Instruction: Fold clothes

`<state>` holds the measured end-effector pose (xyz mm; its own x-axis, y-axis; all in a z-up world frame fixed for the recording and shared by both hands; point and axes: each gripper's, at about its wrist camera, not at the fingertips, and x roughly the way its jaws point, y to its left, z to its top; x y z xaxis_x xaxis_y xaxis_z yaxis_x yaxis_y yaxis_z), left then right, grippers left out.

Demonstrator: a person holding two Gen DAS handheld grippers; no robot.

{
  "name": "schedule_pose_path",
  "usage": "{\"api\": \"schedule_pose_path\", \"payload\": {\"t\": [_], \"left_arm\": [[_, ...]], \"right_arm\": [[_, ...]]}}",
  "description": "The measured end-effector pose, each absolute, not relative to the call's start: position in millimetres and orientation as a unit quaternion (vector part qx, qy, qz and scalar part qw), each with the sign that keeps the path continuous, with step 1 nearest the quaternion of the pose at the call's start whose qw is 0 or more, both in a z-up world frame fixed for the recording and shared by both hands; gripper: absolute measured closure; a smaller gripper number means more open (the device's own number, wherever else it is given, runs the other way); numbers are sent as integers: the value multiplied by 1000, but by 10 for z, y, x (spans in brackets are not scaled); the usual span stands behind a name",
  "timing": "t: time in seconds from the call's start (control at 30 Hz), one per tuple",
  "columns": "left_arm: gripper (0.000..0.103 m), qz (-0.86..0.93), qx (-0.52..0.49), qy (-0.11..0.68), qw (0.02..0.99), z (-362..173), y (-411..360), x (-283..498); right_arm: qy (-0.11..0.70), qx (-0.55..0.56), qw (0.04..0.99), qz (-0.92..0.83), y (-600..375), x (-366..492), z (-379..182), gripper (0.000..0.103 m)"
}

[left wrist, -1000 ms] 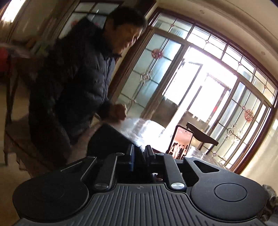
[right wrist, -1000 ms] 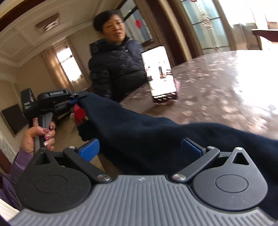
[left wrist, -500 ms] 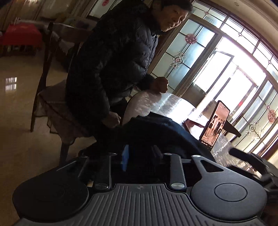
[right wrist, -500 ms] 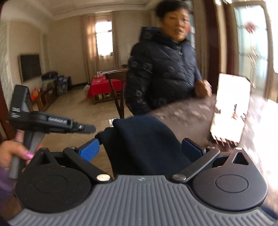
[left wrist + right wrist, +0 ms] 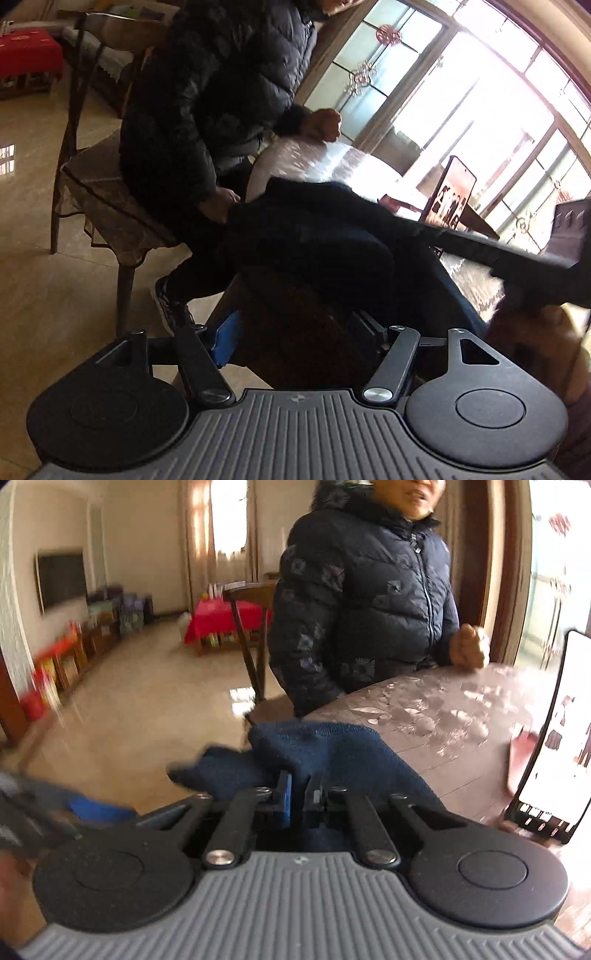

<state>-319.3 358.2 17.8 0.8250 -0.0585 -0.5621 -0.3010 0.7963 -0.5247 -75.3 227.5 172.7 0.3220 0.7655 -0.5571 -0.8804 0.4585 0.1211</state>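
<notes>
A dark navy knitted garment (image 5: pixel 325 749) lies bunched at the near edge of the glossy brown table (image 5: pixel 443 709). My right gripper (image 5: pixel 299 794) is closing, and its pads pinch a fold of this cloth. In the left wrist view the same garment (image 5: pixel 314 229) drapes over the table edge. My left gripper (image 5: pixel 297 328) sits just below and in front of it. Its jaws are opening and stand apart, with only dark shadow between the pads and no cloth pressed. The right gripper (image 5: pixel 399 218) reaches into the cloth from the right, held by a hand (image 5: pixel 535 325).
A person in a dark puffer jacket (image 5: pixel 369 590) sits on a wooden chair (image 5: pixel 96 177) at the table's far side, one fist on the tabletop. A phone (image 5: pixel 554 738) stands propped on the table at the right. Tiled floor lies to the left.
My right jaws went from wide apart around the cloth to pinched on it while swinging left. My left jaws, shut before, have spread and let the cloth go as the gripper dipped.
</notes>
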Motion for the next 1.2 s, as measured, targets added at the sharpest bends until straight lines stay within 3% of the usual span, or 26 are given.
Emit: {"api": "schedule_pose_path", "payload": {"t": [0.27, 0.47, 0.67, 0.73, 0.8, 0.87, 1.0, 1.2], "left_arm": [[29, 65, -316, 282, 903, 163, 3629, -3091], [29, 87, -314, 306, 895, 77, 3700, -3233], [29, 125, -346, 291, 883, 58, 3937, -3530], [29, 135, -360, 275, 881, 105, 4009, -3607], [28, 137, -369, 260, 882, 156, 4041, -3635], [24, 134, -372, 248, 884, 206, 4039, -3626], [22, 202, -291, 270, 895, 411, 3932, -3491], [16, 331, -174, 284, 883, 791, 3749, -3357]], "right_arm": [[313, 23, 760, 569, 1967, -705, 1959, 95], [342, -13, 730, 591, 2105, -895, 1665, 95], [338, -26, 734, 588, 2117, -924, 1494, 89], [323, -38, 736, 594, 2077, -986, 1522, 77], [301, -43, 739, 601, 2027, -1042, 1572, 33], [264, -51, 751, 603, 1959, -1135, 1647, 15], [195, -116, 780, 583, 1910, -1344, 1807, 11], [159, -226, 780, 561, 2216, -1614, 1694, 9]]}}
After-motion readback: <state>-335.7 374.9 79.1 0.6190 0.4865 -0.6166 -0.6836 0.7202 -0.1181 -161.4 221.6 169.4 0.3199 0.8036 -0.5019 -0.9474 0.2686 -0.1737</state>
